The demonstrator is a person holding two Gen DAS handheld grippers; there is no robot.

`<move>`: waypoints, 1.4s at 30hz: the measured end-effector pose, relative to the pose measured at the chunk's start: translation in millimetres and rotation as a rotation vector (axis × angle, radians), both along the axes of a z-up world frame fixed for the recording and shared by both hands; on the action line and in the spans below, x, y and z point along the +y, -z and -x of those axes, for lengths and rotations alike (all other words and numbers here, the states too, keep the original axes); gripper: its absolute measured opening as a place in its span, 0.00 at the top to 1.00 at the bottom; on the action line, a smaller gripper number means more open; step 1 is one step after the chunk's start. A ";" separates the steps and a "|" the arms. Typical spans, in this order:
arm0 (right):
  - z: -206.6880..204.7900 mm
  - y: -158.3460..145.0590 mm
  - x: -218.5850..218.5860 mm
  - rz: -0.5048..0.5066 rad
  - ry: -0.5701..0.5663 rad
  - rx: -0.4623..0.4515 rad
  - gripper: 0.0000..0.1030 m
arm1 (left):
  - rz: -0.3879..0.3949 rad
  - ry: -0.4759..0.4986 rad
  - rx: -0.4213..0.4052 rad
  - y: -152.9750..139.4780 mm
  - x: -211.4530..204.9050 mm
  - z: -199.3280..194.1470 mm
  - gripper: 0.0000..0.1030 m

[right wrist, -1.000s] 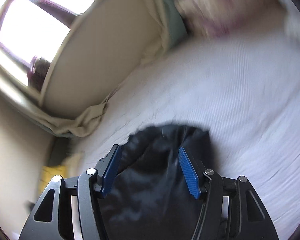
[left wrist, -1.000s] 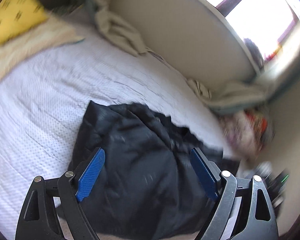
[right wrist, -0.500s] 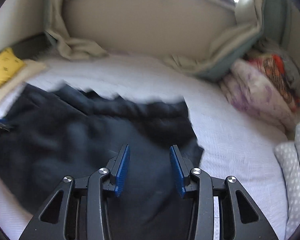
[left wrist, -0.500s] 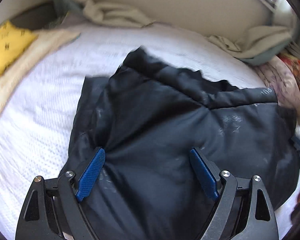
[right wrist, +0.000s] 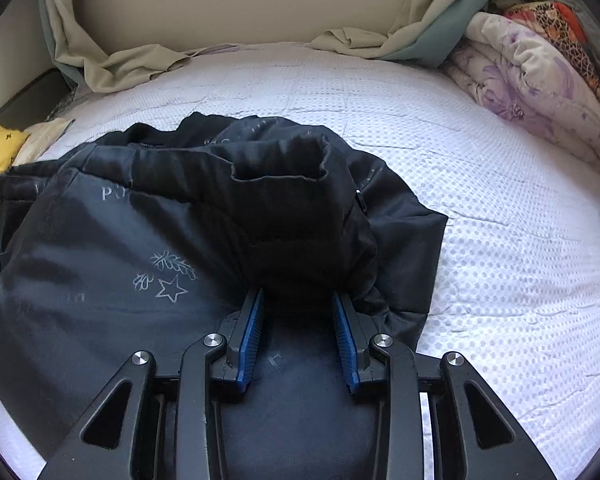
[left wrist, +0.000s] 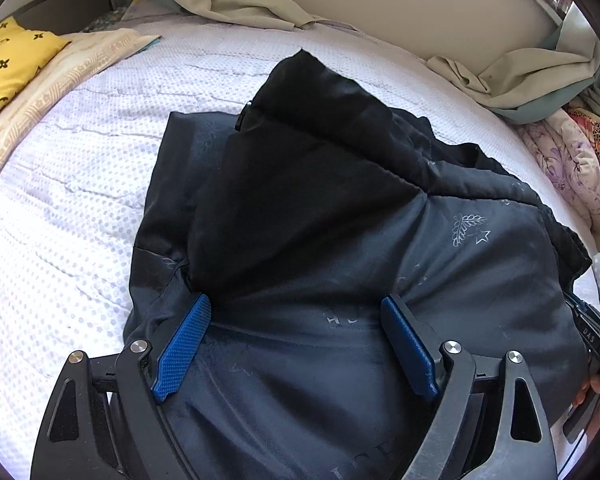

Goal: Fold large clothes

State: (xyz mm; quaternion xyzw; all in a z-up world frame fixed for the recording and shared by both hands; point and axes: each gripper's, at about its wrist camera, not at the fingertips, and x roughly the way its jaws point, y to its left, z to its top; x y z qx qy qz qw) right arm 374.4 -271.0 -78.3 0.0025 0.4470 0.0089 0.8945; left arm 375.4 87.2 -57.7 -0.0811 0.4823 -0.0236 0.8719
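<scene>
A large black padded jacket [left wrist: 340,248] lies crumpled on the white bed, its printed grey lining facing up; it also shows in the right wrist view [right wrist: 148,240]. My left gripper [left wrist: 296,312] is wide open, its blue pads resting over the jacket's near left part. My right gripper [right wrist: 298,304] is partly closed around a bunched black fold of the jacket [right wrist: 304,264] at its right side; the pads press the bulky fold from both sides. The right gripper's body shows at the right edge of the left wrist view [left wrist: 592,336].
The white dotted mattress [right wrist: 500,240] surrounds the jacket. A beige sheet [left wrist: 252,0] is bunched along the wall. A yellow pillow [left wrist: 8,60] and cream blanket lie at the left. A floral quilt [right wrist: 532,80] is piled at the right.
Both grippers swung round and came down onto the jacket. The right gripper narrowed around a fold of it. The jacket has spread wider on the bed.
</scene>
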 end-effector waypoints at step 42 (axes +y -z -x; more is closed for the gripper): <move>17.2 -90.9 -54.4 -0.140 0.179 -0.111 0.53 | 0.014 -0.256 -0.068 -63.9 29.4 17.8 0.08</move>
